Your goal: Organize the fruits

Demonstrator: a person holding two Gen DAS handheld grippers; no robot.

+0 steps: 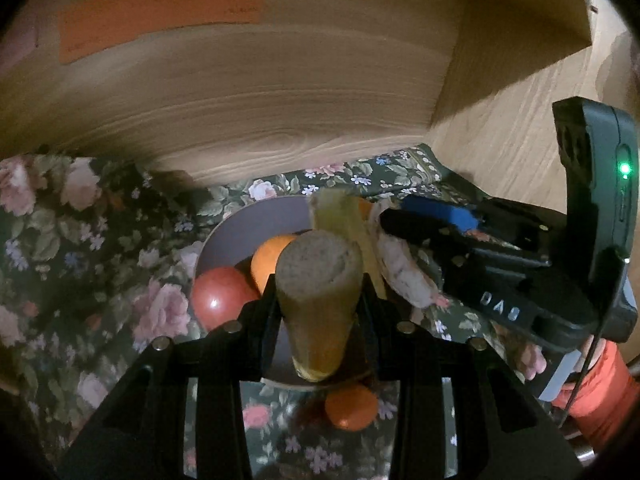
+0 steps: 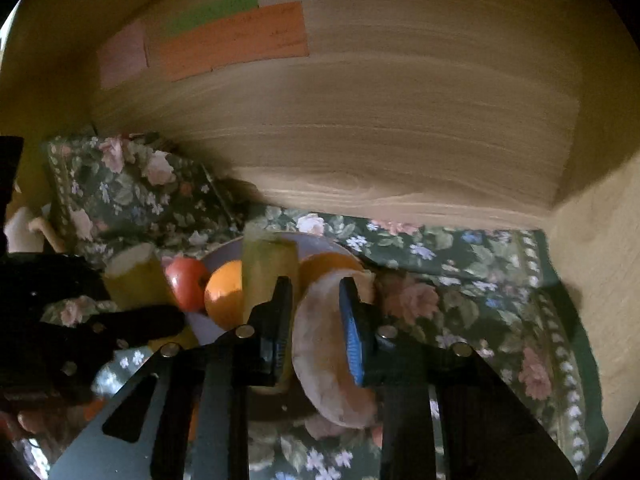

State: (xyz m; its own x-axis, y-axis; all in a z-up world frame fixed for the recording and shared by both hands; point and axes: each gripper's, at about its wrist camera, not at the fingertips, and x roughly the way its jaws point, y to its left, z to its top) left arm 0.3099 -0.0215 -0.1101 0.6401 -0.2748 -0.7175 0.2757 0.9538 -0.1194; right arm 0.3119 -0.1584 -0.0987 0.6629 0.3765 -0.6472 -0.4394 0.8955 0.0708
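- Because both tools carry fruit over the bowl (image 1: 224, 232), the sorting looks mid-way; the bowl sits on the floral cloth (image 1: 80, 240) of the desk, near the back edge by the wooden panel (image 1: 260, 100).
- The left tool (image 1: 318, 308) is clenched on a cut banana piece (image 1: 320, 292), peel on, its pale cut end facing away from the camera, held above the near rim of the bowl.
- The right tool (image 2: 316, 320) grasps a pale, curved piece of fruit (image 2: 324, 360), perhaps a peeled banana; I cannot tell for sure. It hangs by the bowl's right rim.
- In the bowl lie a red tomato-like fruit (image 1: 220, 296) and an orange (image 1: 268, 260); another orange (image 1: 351, 406) rests on the cloth just outside the near rim.
- Judged handling: banana flesh is soft and bruises easily, and a peeled surface would be slippery, so a light grip at mid-length suits it. The peel gives the left piece better purchase.
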